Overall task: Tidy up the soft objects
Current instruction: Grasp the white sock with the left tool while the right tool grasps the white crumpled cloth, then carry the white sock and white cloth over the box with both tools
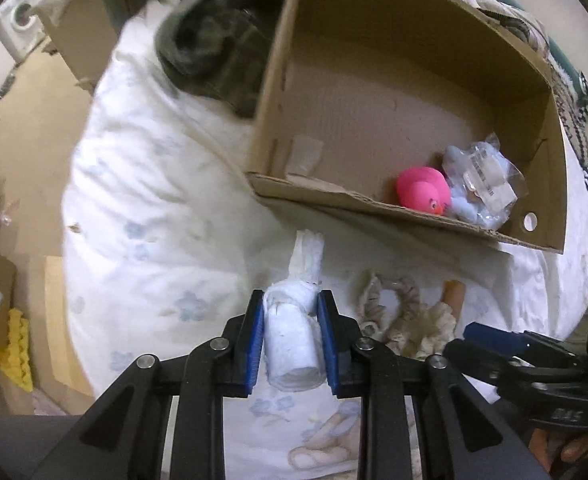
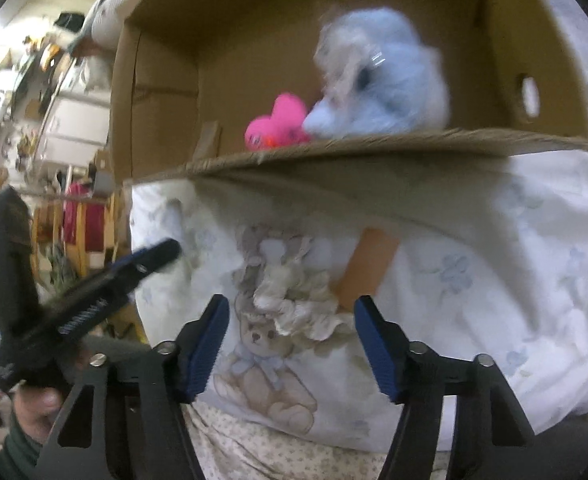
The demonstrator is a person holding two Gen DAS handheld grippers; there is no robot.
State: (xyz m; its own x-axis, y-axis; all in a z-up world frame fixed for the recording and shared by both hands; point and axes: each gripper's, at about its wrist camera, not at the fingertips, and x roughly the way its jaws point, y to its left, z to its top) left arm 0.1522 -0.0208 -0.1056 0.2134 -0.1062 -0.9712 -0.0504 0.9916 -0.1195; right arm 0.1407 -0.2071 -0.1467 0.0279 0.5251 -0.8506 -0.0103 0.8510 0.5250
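My left tool (image 1: 290, 316) pinched the white rolled cloth (image 1: 292, 344) on the bed (image 1: 142, 184); my right tool (image 2: 292, 344) hung open over the frilly scrunchies (image 2: 294, 296). I judged a straight lift best (the cardboard box (image 1: 414, 60) lay just beyond).

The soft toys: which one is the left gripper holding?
The white rolled cloth, squeezed between the left gripper pads. The pink duck already sits in the box.

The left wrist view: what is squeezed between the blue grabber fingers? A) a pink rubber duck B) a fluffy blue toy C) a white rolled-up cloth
C: the white rolled-up cloth sits pinched between the left gripper's blue pads, above the floral bedding.
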